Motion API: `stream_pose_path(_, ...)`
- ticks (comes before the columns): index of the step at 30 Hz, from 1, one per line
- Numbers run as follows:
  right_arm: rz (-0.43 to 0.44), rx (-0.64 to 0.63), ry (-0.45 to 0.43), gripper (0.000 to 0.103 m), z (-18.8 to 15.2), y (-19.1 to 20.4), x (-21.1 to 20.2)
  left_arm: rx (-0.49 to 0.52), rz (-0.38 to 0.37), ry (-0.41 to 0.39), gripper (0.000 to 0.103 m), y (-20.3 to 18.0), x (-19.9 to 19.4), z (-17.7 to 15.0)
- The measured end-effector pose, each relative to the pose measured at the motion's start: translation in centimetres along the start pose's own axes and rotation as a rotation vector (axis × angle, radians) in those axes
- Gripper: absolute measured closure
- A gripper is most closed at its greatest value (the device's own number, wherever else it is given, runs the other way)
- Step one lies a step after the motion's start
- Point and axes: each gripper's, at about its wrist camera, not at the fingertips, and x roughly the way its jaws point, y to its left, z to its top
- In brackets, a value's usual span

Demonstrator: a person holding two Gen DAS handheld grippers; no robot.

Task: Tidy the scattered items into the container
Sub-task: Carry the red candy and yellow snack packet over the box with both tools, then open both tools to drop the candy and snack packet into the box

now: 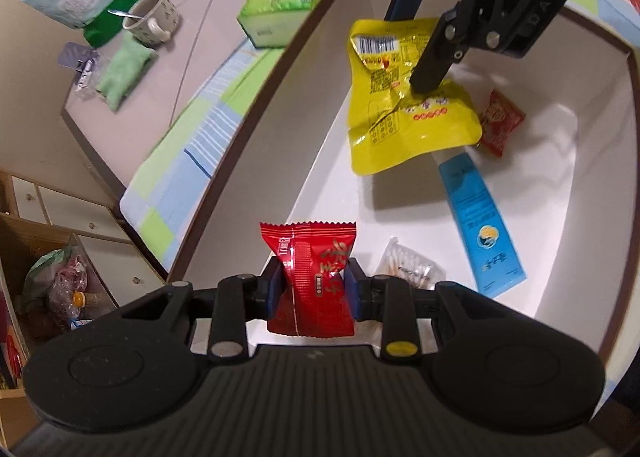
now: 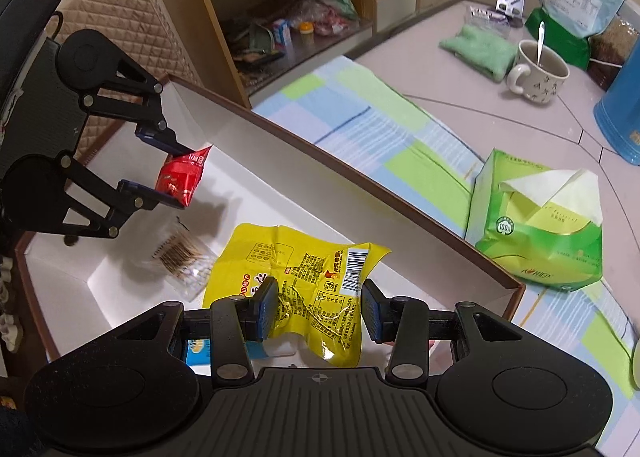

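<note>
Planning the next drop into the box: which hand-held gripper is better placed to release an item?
Left hand-held gripper: it is shut on the red packet over the white box. The right is open around the yellow pouch.

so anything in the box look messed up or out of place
Nothing looks spilled or broken. The yellow snack pouch in the white box is badly crumpled and lies on top of the blue tube. The red snack packet is not down yet, pinched in the left gripper.

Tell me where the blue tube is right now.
In the left wrist view the blue tube lies on the floor of the white box, right of centre, just below the yellow packet.
</note>
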Motion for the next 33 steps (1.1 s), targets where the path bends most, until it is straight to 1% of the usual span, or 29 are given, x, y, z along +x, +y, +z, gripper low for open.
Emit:
stream_pose_path(6, 0.0, 0.016, 0.018, 0.06, 0.4, 0.1, 1.3, 0.044, 0.011, 0.042, 0.075, 0.1, 2.1, -0.2)
stream_pose_path(10, -0.002, 0.033, 0.026, 0.06, 0.7, 0.1, 2.2, 0.045, 0.002, 0.056, 0.075, 0.2, 2.9, -0.5)
stream_pose_path(14, -0.022, 0.064, 0.024, 0.06, 0.7, 0.0, 3.0, 0.042, 0.014, 0.07, 0.075, 0.2, 3.8, -0.7)
stream_pose_path(15, -0.026, 0.073, 0.019, 0.06, 0.7, 0.0, 3.2, 0.034, 0.017, 0.074, 0.073, 0.3, 4.1, -0.8)
stream_pose_path(16, -0.031, 0.078, 0.006, 0.054, 0.7, 0.0, 3.3, 0.027, 0.02, 0.078, 0.073, 0.3, 4.4, -0.8)
stream_pose_path(17, -0.037, 0.083, -0.004, 0.05, 0.7, 0.1, 3.4, 0.023, 0.032, 0.079, 0.061, 0.2, 4.6, -0.8)
stream_pose_path(18, -0.05, 0.087, -0.005, 0.044, 0.6, 0.1, 3.4, 0.021, 0.05, 0.078, 0.041, 0.1, 4.8, -0.8)
stream_pose_path(19, -0.06, 0.092, -0.012, 0.021, 0.6, 0.2, 3.4, 0.019, 0.053, 0.077, 0.039, -0.1, 4.9, -0.8)
stream_pose_path(20, -0.069, 0.094, -0.032, 0.009, 0.4, 0.3, 3.1, 0.016, 0.051, 0.075, 0.03, -0.2, 4.8, -0.8)
stream_pose_path(21, -0.074, 0.095, -0.049, 0.009, 0.3, 0.4, 2.8, 0.013, 0.048, 0.074, 0.023, -0.4, 4.8, -0.8)
stream_pose_path(23, -0.059, 0.093, -0.053, 0.009, 0.1, 0.6, 2.2, 0.018, 0.071, 0.064, 0.015, -0.9, 4.4, -0.8)
stream_pose_path(28, -0.056, 0.1, -0.042, 0.009, -0.9, 0.8, 1.2, -0.015, 0.09, 0.046, 0.015, -1.3, 3.2, -0.6)
stream_pose_path(30, -0.053, 0.102, -0.043, 0.009, -1.5, 1.0, 0.7, -0.026, 0.1, 0.039, 0.011, -1.5, 2.6, -0.5)
stream_pose_path(33, -0.044, 0.114, -0.052, 0.009, -2.4, 1.2, -0.2, -0.048, 0.11, 0.028, 0.009, -2.0, 1.7, -0.3)
